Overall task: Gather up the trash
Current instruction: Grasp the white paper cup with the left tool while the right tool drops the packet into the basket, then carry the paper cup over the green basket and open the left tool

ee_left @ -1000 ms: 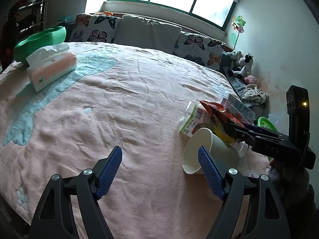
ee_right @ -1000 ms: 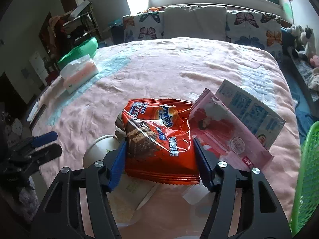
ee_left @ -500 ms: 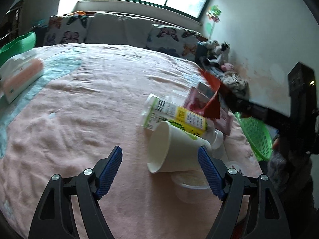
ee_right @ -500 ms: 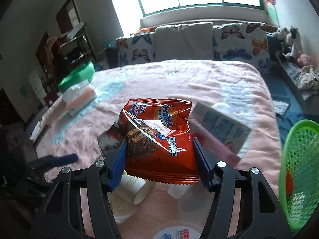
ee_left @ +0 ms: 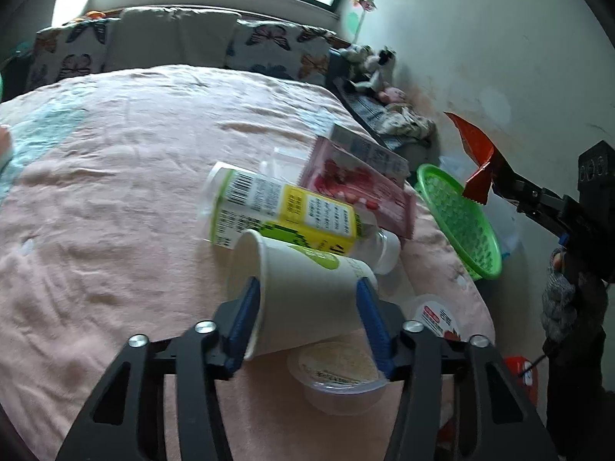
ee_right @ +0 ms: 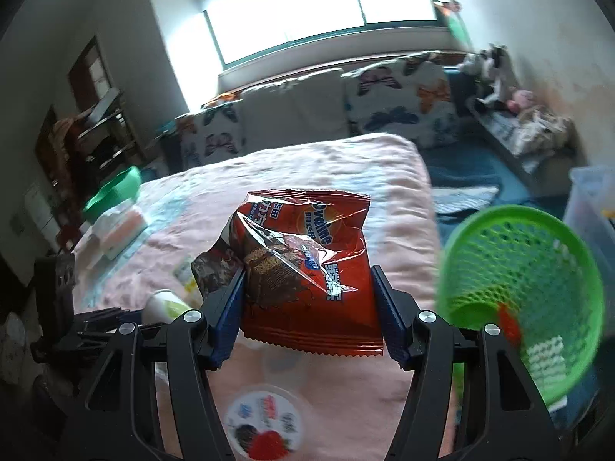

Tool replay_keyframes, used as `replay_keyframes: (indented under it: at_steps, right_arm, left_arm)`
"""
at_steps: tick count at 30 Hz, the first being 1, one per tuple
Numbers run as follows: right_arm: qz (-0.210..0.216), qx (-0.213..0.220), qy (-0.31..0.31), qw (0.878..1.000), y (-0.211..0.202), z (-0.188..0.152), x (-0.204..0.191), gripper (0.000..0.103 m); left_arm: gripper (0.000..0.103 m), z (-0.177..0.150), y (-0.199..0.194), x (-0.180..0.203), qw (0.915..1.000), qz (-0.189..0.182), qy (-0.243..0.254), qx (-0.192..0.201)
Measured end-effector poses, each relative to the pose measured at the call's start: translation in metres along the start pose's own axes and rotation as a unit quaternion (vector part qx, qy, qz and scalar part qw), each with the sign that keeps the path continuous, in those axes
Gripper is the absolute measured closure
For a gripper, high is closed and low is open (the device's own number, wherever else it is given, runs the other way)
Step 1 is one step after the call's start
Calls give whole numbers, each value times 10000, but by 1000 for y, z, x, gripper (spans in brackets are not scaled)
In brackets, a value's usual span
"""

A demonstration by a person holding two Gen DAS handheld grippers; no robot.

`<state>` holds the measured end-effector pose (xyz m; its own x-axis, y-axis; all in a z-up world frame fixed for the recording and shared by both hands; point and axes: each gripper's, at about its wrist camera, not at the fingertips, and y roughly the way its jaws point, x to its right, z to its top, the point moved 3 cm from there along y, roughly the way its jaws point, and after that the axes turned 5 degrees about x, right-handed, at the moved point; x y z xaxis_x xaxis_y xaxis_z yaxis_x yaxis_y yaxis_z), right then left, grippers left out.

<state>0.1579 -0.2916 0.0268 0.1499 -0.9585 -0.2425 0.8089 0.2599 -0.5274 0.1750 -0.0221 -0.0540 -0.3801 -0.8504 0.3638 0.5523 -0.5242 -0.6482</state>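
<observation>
Right tongs (ee_right: 307, 307) are clamped on a red Ovaltine snack bag (ee_right: 307, 269), held up above the pink bed (ee_right: 346, 176), with the green mesh basket (ee_right: 519, 288) at 3 o'clock. Left tongs (ee_left: 303, 322) are pinching a tipped-over white paper cup (ee_left: 303, 288), which lies on the bed against a yellow-labelled bottle (ee_left: 284, 211).

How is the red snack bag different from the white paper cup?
The red snack bag is flat, shiny and crinkly; the white paper cup is round, plain and stiff. The bag is up in the air near the green basket; the cup lies on its side on the pink blanket. The right gripper holds the bag; the left gripper squeezes the cup. Both are trash.
</observation>
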Motion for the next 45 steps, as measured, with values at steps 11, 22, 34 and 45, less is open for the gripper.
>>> replay_keyframes:
  at_steps: [11, 22, 34, 45]
  right_arm:
    - [-566, -58, 549, 9969, -21, -27, 57, 41]
    - [-1184, -143, 949, 9883, -28, -40, 123, 41]
    - [-1465, -557, 1197, 9804, -2, -64, 182, 28]
    - [-1324, -250, 1258, 9829, -39, -68, 190, 23]
  left_arm:
    - [99, -1, -18, 18, 9994, -236, 168, 181]
    - [99, 15, -57, 64, 9955, -283, 662, 615]
    - [99, 61, -15, 147, 9882, -675, 1255, 564]
    - [99, 80, 67, 219, 9840, -875, 1552, -20]
